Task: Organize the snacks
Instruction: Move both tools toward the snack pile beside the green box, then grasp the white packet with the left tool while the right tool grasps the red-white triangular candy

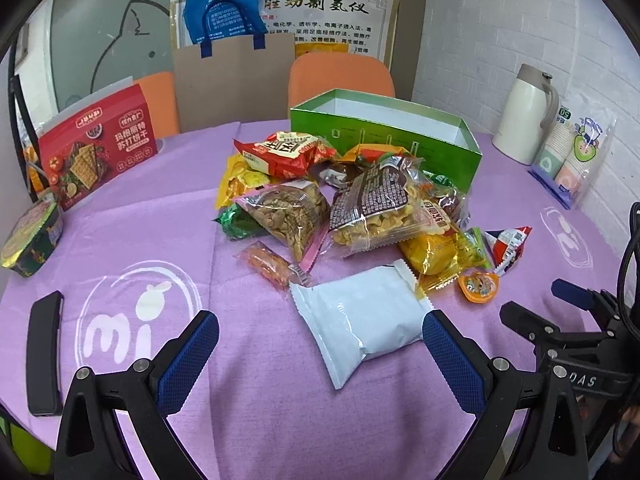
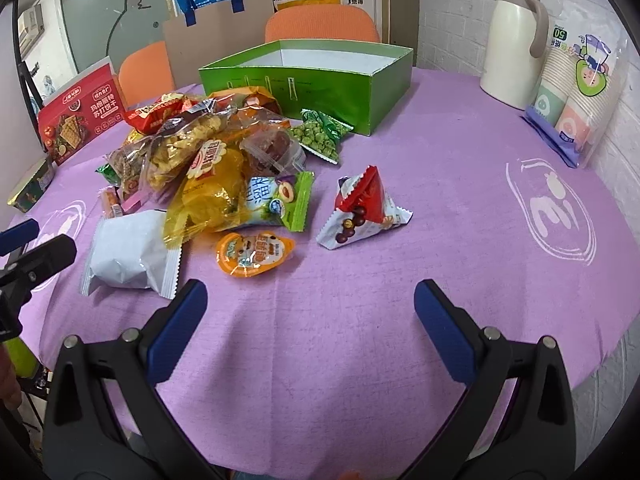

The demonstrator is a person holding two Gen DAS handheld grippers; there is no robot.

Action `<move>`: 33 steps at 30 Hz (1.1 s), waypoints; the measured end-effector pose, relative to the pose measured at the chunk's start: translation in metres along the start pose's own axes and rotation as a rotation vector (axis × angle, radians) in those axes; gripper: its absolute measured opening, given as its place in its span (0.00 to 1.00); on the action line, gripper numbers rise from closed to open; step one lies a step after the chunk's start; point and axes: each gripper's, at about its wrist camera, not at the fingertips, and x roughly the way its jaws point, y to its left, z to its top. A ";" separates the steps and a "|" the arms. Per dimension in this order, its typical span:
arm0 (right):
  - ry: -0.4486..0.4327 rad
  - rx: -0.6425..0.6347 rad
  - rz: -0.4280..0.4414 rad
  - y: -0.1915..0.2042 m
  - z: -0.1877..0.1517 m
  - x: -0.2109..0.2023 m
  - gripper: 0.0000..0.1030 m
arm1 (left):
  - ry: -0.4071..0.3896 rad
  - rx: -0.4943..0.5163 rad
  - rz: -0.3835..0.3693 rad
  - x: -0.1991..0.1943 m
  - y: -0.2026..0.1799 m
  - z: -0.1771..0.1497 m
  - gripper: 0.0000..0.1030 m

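We see our left tongs [image 1: 320, 334] spread wide and empty over a white packet [image 1: 360, 320], our right tongs [image 2: 310, 300] likewise agape above bare purple desk [image 2: 440, 208], snack pile [image 1: 340, 200] heaped just before the open green box [image 1: 384, 136]

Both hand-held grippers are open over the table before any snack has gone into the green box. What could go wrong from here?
1. The left hand-held gripper straddles the puffy white plastic packet; a hard squeeze might burst it or let it slip.
2. The snacks overlap in a loose pile: lifting the clear bag of yellow crisps could drag its neighbours.
3. The open green cardboard box looks light, so a nudge may slide it.
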 end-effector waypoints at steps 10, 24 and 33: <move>0.013 -0.011 -0.009 -0.030 0.026 0.017 1.00 | 0.125 -0.032 -0.180 0.032 -0.003 0.000 1.00; 0.048 -0.022 0.038 -0.023 0.032 0.040 0.69 | 0.237 -0.065 -0.194 0.069 -0.011 0.011 1.00; 0.042 -0.034 0.026 -0.023 0.023 0.033 0.20 | 0.180 0.050 -0.101 0.073 -0.027 0.013 0.75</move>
